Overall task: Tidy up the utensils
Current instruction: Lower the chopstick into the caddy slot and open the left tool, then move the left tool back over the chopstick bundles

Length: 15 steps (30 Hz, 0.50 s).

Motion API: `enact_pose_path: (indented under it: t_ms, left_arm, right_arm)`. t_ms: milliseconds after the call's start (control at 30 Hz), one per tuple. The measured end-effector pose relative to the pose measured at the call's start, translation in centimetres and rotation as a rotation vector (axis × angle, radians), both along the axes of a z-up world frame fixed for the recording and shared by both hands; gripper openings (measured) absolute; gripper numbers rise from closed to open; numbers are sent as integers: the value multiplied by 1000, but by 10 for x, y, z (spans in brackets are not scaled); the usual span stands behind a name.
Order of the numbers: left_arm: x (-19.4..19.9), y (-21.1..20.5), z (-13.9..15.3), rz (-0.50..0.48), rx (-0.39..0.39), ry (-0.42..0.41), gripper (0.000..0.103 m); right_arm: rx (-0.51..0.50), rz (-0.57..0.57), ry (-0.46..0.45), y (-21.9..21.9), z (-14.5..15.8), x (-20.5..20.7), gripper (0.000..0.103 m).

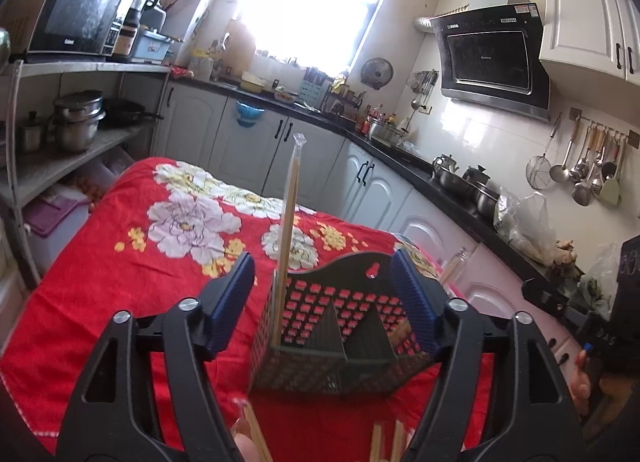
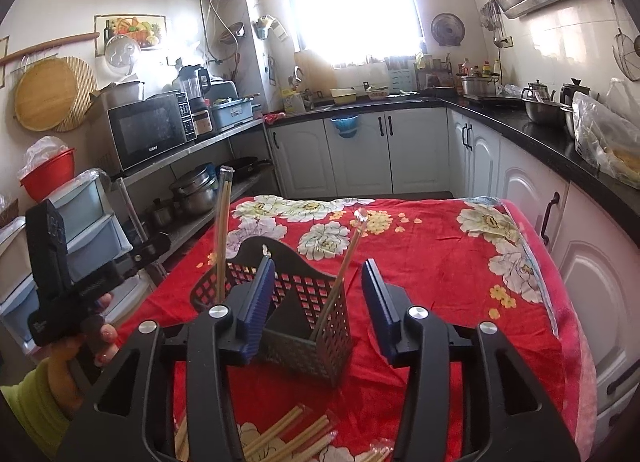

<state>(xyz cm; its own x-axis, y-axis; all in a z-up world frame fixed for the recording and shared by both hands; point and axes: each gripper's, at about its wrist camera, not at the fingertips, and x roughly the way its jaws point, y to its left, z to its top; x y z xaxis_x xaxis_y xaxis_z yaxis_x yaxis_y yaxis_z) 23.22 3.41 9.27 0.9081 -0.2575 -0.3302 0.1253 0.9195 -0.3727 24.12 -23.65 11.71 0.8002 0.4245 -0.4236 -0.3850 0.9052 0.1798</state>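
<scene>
Utensil holder (image 2: 304, 314): standing mid-table on the red floral cloth (image 2: 420, 262), two wrapped chopstick pairs (image 2: 222, 234) leaning in separate compartments. Left gripper (image 1: 324, 302), right gripper (image 2: 318, 302): jaws gaping, holding nothing. Loose chopsticks (image 2: 288, 438) are lying at near edge; next grasp should be mid-shaft. Microwave (image 1: 76, 13) is showing "Galanz"

Loose pale wooden chopsticks (image 2: 288, 436) near the dark holey plastic basket (image 2: 304, 342): cut off by bottom edge.
Basket's right side: hidden behind blue pad.

Left gripper (image 1: 324, 298) and right gripper (image 2: 318, 302): black angular frames, silver round screws, ribbed blue pads (image 2: 260, 294). Person's hand (image 2: 86, 342) emerges from a yellow-green sleeve (image 2: 36, 406).
</scene>
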Motion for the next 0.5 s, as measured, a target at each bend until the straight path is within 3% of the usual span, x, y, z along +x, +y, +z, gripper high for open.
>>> enact_pose_path:
  t_ms: [200,500]
  left_arm:
    - [-24,3,0,-3,-6,13,87]
    - [-51,10,-7,-9,-26,38,92]
  right_arm:
    - [-6,1,7,-2,-7,-15,53]
    - [-38,3,7,1,-16,-42,59]
